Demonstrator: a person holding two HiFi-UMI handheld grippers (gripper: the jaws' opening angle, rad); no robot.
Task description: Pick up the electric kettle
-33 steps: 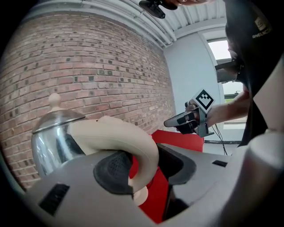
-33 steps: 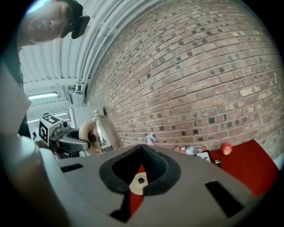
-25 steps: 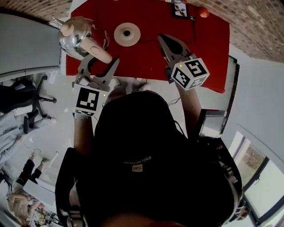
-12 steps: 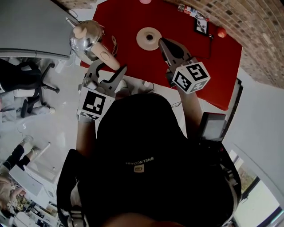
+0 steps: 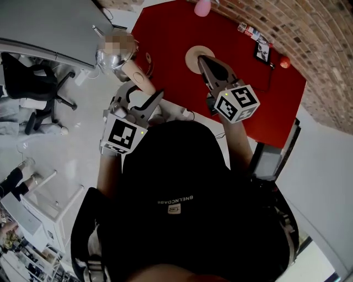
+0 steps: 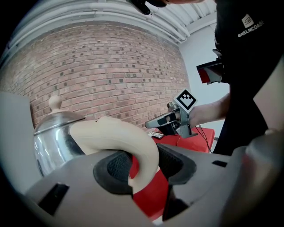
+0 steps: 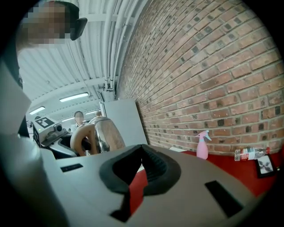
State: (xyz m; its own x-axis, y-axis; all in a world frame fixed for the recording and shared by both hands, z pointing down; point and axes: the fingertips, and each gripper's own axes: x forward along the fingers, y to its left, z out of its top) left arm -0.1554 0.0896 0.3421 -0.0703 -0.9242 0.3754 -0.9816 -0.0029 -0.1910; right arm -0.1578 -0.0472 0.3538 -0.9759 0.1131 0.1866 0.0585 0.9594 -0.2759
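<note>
- Widened since the earlier frame: the gap between the electric kettle [image 5: 108, 59] and its round base [image 5: 192, 53]. The kettle now shows at the left edge of the red table [image 5: 176, 22], well apart from the base.
- Left gripper [image 5: 140, 92]: jaws clamped on the cream handle [image 5: 138, 77], as before.
- Right gripper [image 5: 202, 59]: jaws together, empty; its tip now overlaps the base.
- Assessment: the pick-up appears made. The kettle's underside is hidden, so clearance is unconfirmed.

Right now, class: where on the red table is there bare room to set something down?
Bare: the red table between the round base and spray bottle, and its near right corner. Crowded: the wall side, with picture frame and ball.
</note>
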